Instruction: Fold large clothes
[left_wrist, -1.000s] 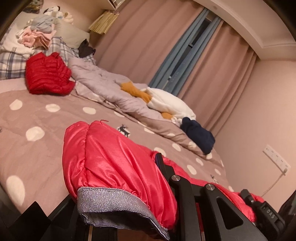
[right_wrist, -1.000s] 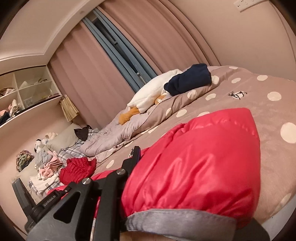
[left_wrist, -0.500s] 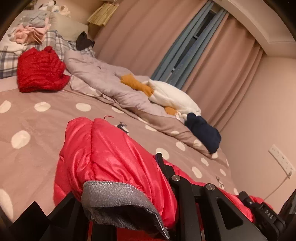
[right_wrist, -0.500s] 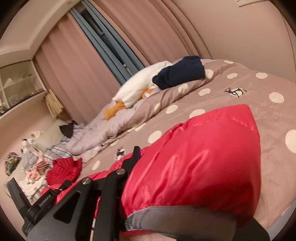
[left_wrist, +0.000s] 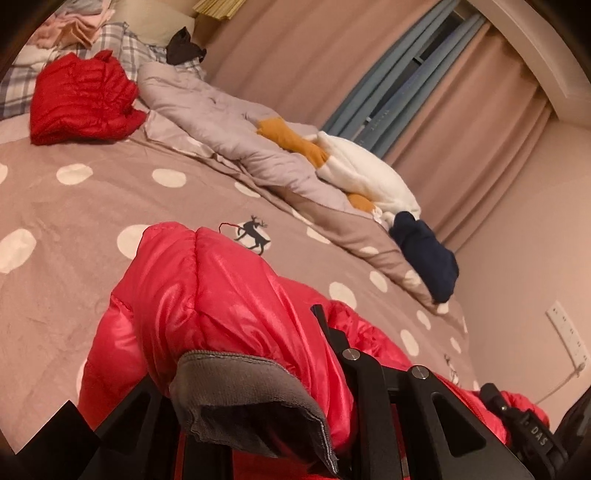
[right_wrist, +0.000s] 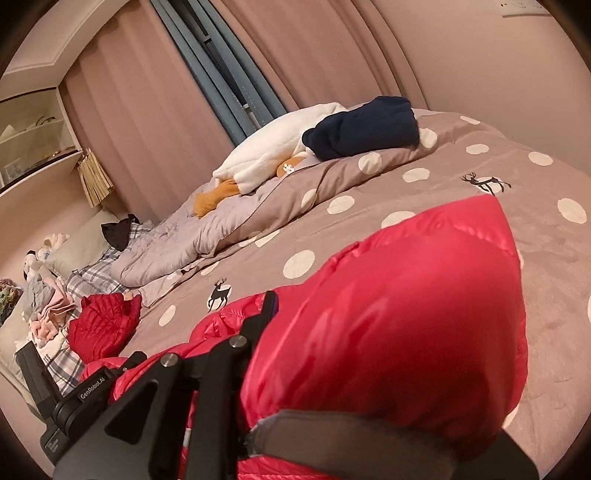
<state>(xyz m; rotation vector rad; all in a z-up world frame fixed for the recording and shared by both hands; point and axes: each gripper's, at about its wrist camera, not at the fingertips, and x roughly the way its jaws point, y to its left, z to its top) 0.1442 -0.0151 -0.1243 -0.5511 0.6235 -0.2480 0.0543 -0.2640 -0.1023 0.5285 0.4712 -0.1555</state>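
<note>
The left gripper (left_wrist: 258, 376) sat at the bottom of its own view, its two black fingers running up from the lower edge toward the centre. One finger (left_wrist: 365, 391) showed right of centre, with two silver screws on its frame; the other lay lower left, mostly covered. Red padded cloth was pinched between them.

The right gripper (right_wrist: 354, 369) filled the lower part of its view in mirror fashion. Its exposed finger (right_wrist: 236, 354) rose from lower left toward the centre; the other was buried under cloth at lower right. It too was clamped.
</note>
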